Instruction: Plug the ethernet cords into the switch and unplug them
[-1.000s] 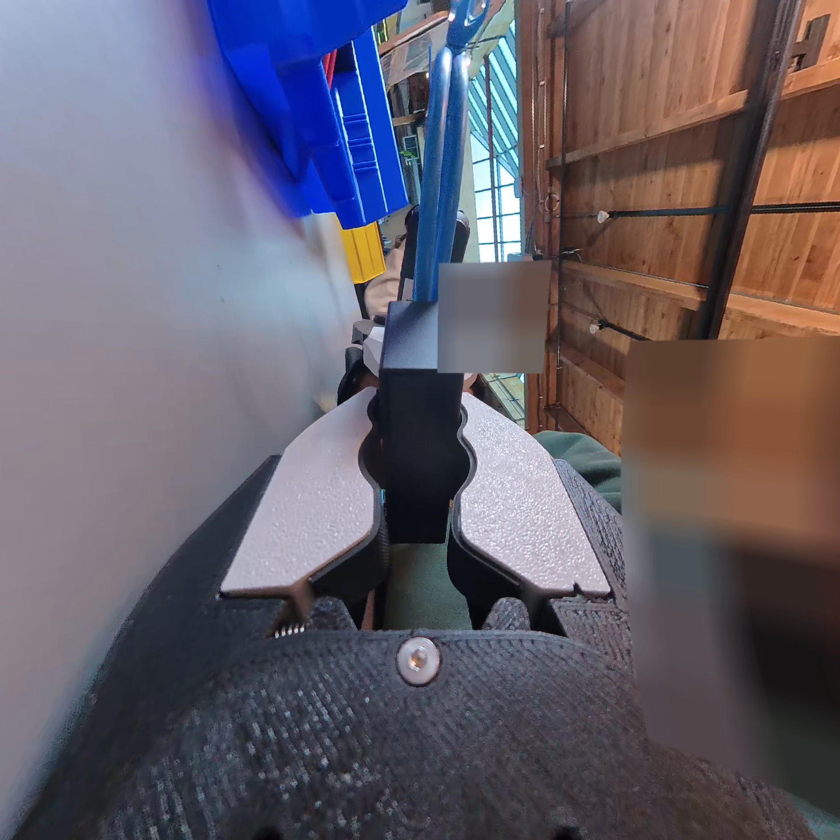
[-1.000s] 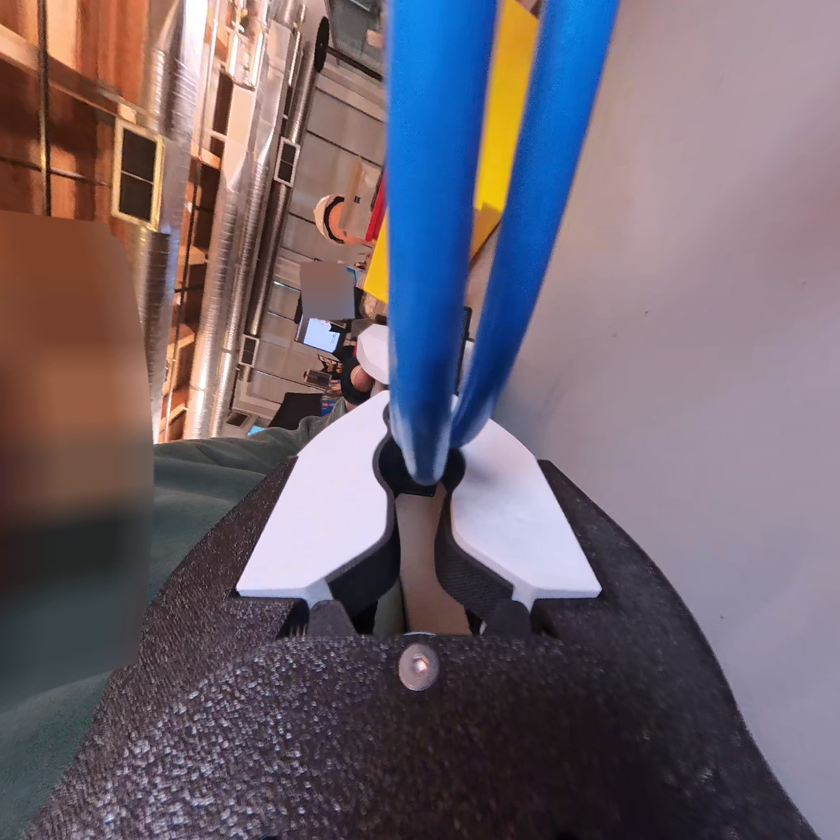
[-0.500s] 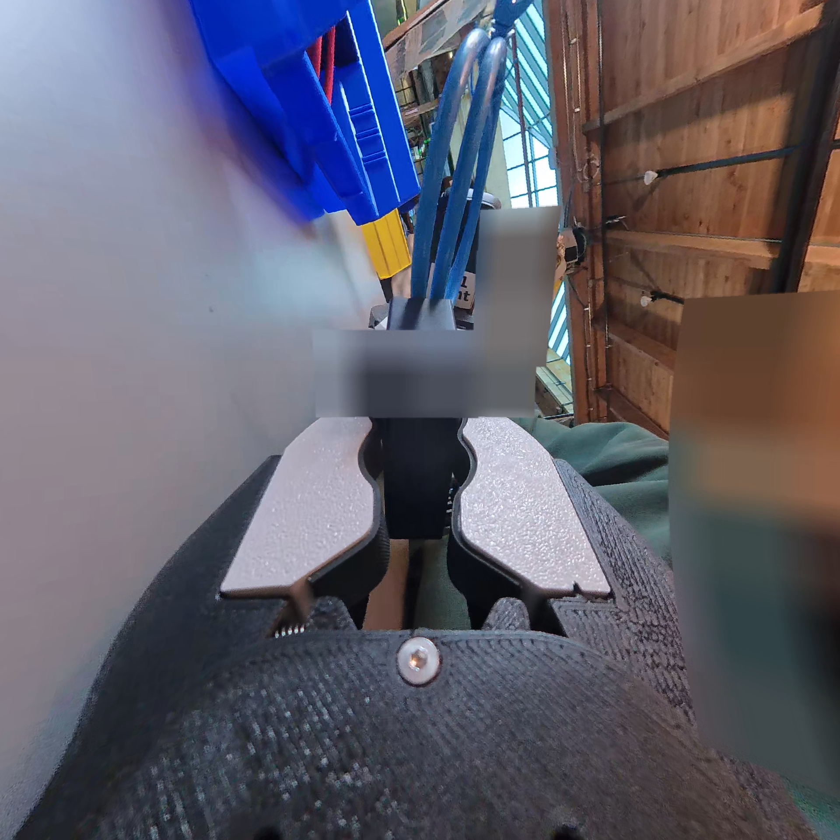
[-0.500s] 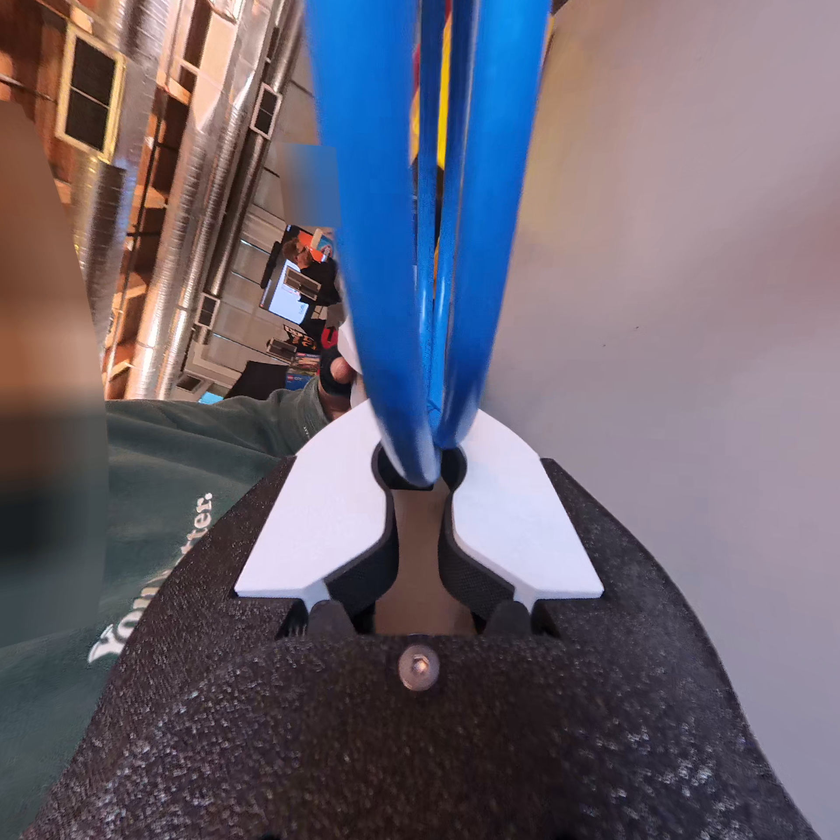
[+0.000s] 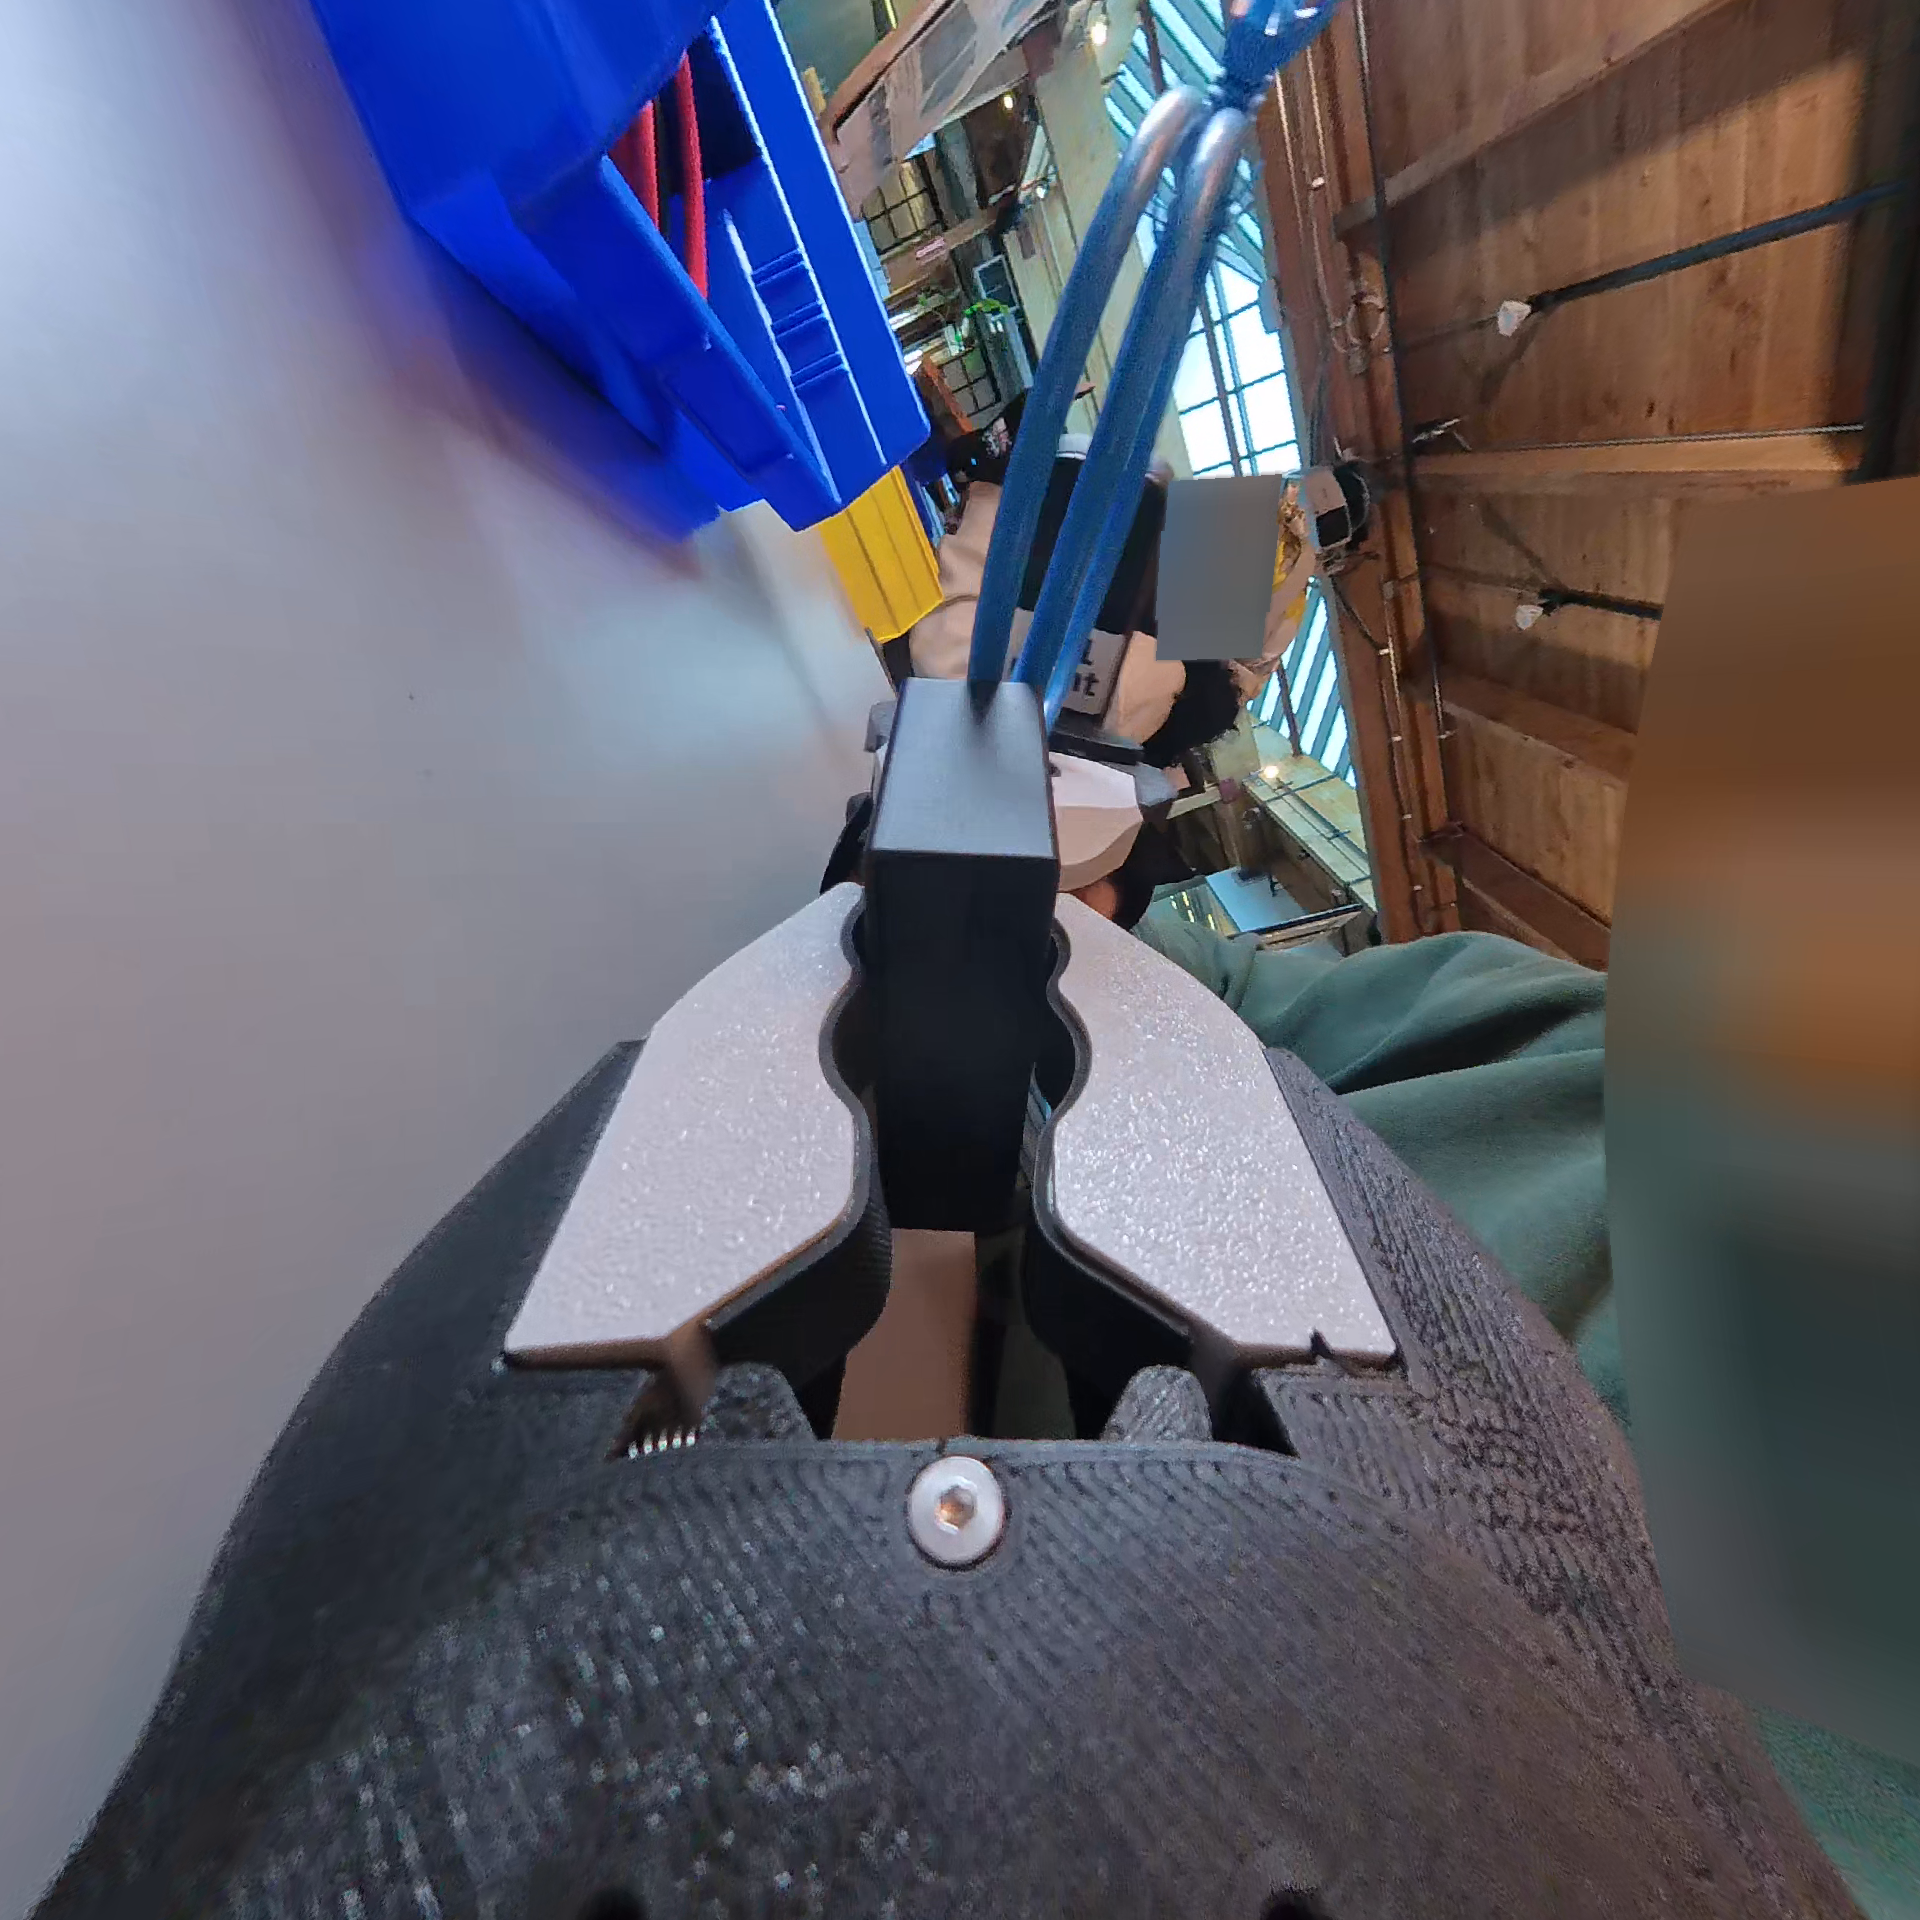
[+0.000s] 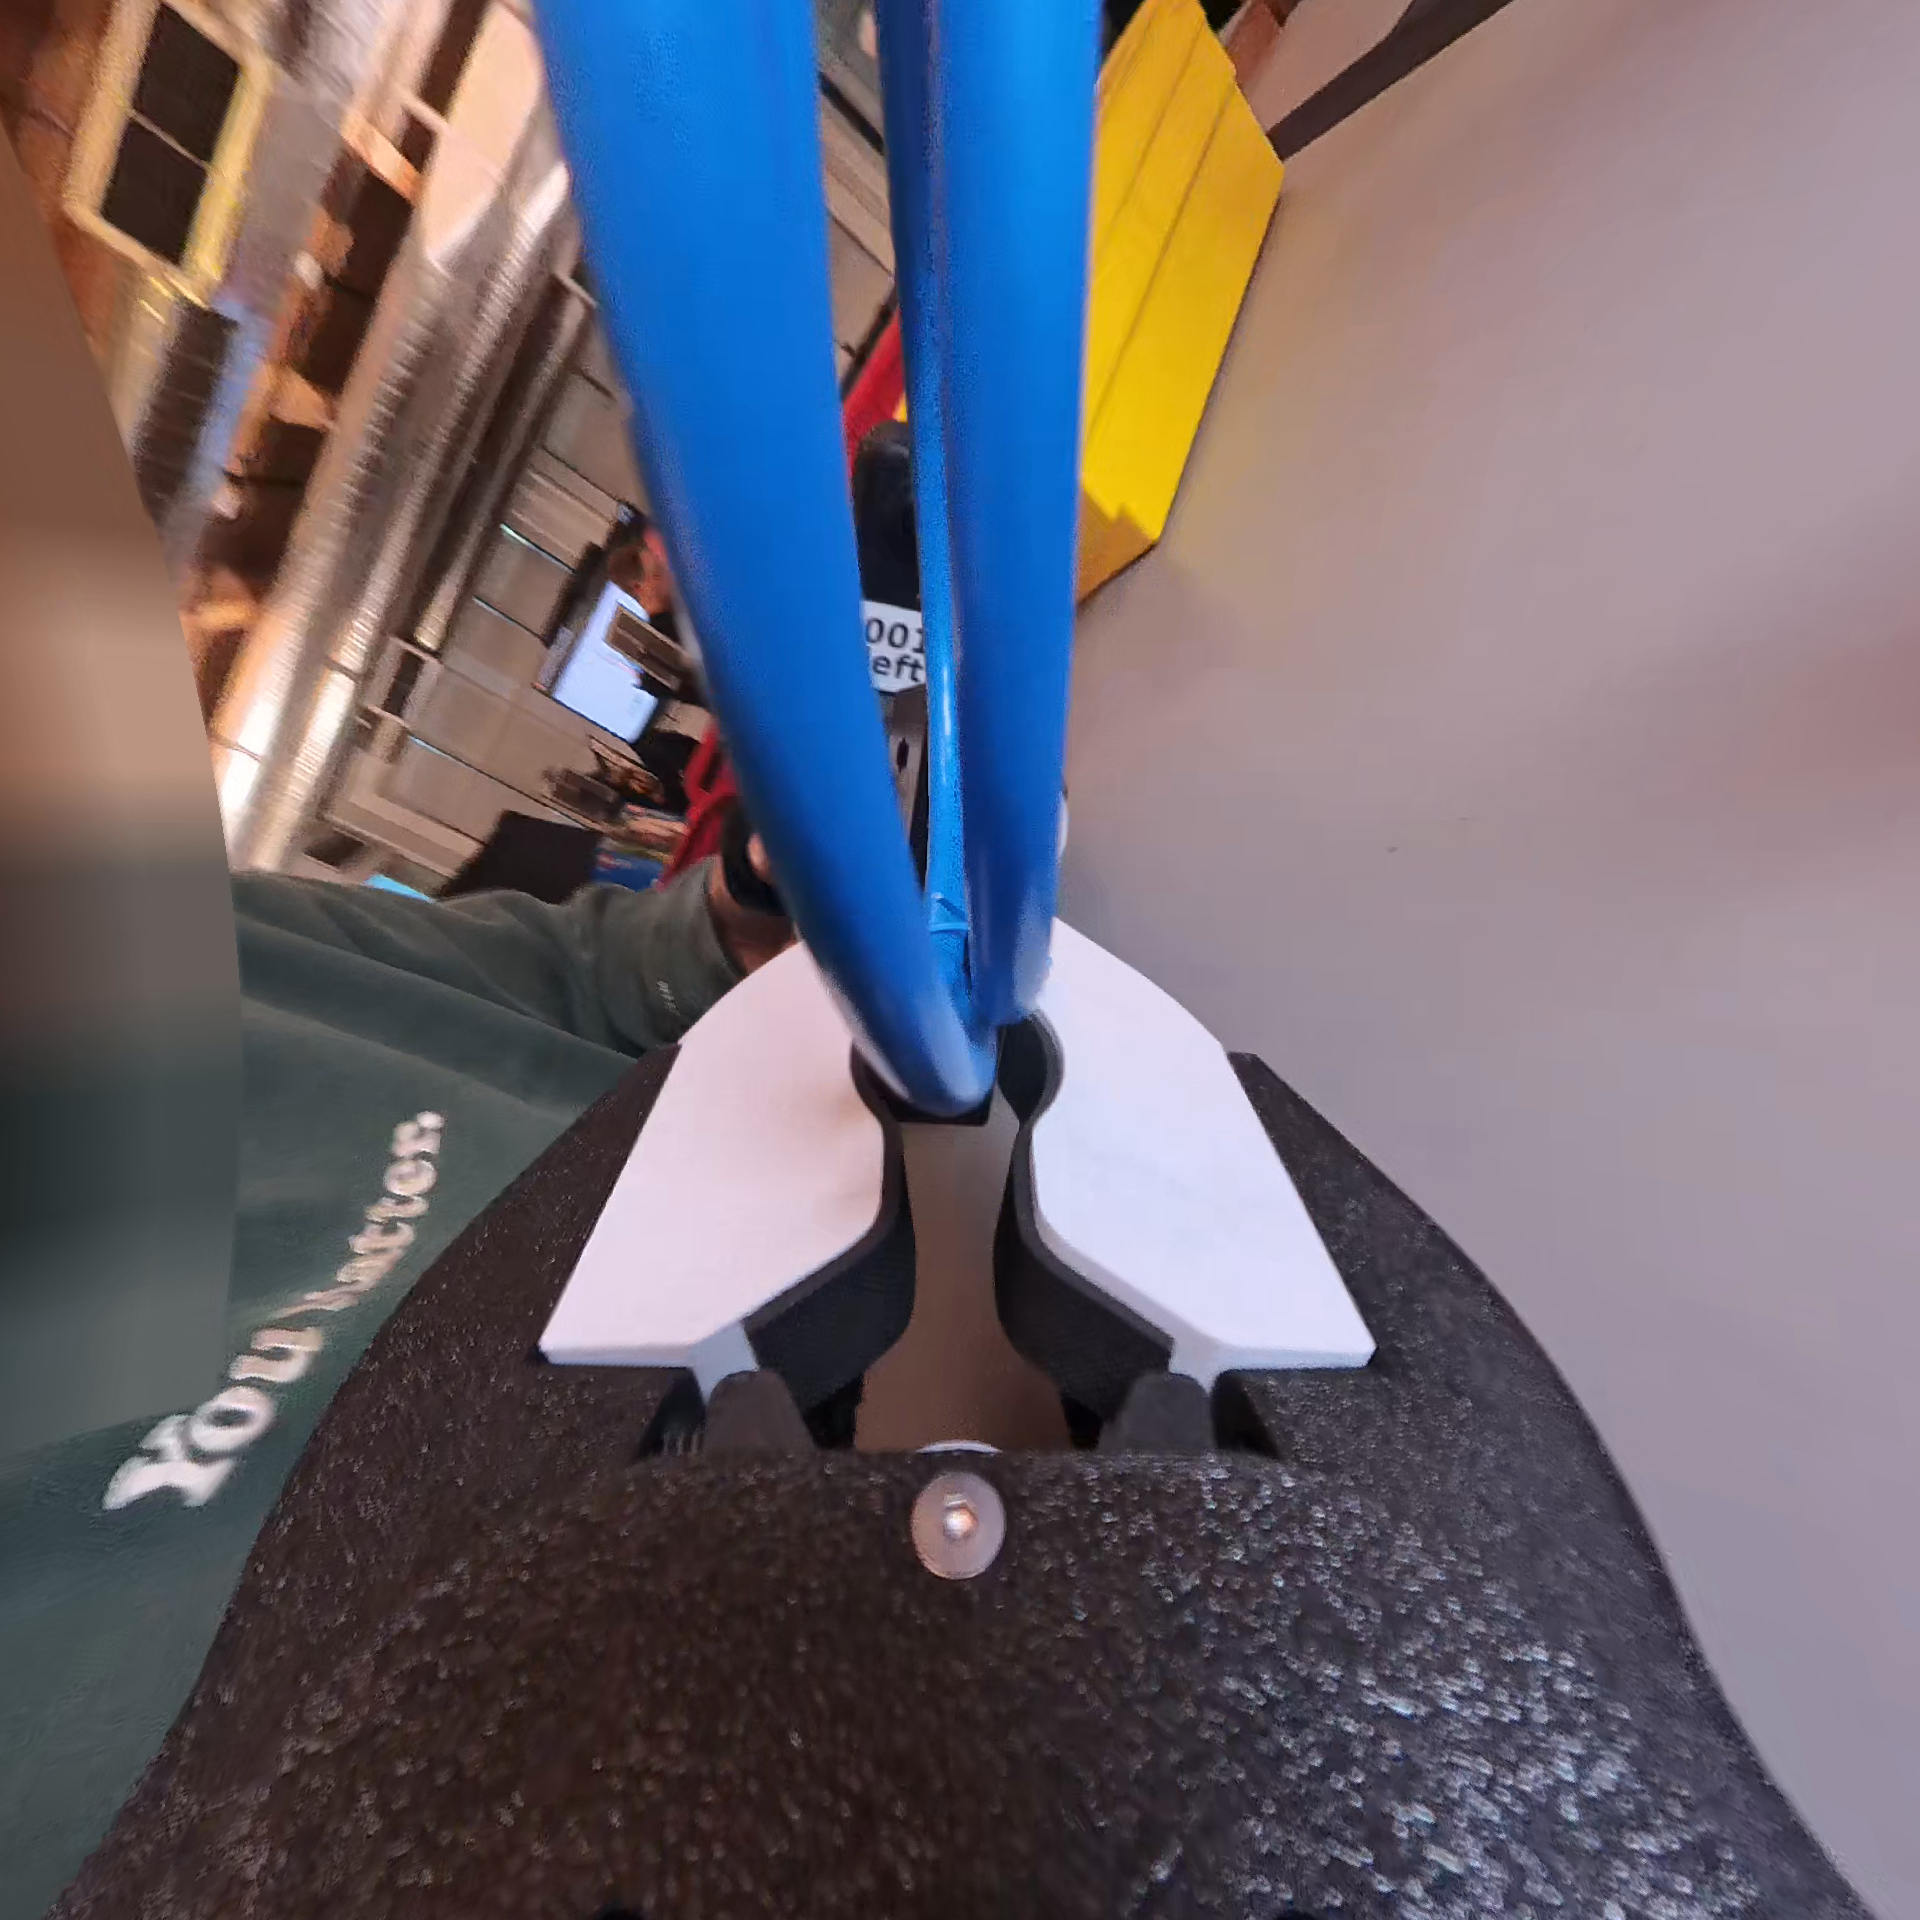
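My left hand-held gripper pinched the black switch by its end. My right hand-held gripper was pressed on the blue ethernet cords. Beyond, blue bins lay on the grey desk.

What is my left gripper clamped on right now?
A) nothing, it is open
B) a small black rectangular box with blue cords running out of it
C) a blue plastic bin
B: in the left wrist view the left gripper pinches the small black rectangular box, with blue cords leaving its far end.

switch between left tool fingers, cords rising beyond it
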`<state>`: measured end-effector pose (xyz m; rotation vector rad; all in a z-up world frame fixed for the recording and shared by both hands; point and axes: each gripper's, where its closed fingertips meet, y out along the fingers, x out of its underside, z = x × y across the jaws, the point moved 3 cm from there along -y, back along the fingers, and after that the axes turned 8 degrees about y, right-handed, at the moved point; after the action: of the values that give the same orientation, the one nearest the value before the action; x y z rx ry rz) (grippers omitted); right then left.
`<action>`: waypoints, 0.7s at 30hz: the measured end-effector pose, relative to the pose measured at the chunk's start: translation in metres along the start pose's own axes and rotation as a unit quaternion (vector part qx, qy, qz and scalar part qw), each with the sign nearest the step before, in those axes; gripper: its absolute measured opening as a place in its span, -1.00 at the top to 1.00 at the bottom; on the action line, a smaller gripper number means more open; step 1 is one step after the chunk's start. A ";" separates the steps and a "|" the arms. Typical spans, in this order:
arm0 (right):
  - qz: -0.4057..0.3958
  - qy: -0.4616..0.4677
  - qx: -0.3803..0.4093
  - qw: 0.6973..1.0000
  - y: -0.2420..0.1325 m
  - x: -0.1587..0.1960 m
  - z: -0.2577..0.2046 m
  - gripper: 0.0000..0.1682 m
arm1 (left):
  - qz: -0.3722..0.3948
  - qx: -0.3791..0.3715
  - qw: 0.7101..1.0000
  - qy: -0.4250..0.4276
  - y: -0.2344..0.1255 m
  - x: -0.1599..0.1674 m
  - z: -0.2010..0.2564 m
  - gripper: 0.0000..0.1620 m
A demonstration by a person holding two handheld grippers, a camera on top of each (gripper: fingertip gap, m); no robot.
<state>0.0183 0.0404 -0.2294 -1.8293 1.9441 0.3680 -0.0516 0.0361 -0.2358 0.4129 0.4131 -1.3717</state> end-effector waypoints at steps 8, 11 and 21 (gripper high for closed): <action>0.020 0.042 -0.049 0.998 -0.001 -0.004 -0.005 0.85 | -0.004 0.015 1.000 0.019 0.000 -0.004 0.007 0.66; 0.009 0.016 -0.084 0.996 -0.001 -0.002 -0.012 0.84 | -0.012 0.029 0.998 0.056 -0.002 -0.005 0.016 0.65; -0.023 -0.133 -0.046 0.990 -0.007 0.005 -0.026 0.73 | -0.038 0.029 0.990 0.133 0.001 0.002 0.031 0.65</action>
<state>0.0217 0.0234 -0.2085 -1.7740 1.7259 0.6619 -0.0490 0.0191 -0.2101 0.6378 0.6130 -1.4099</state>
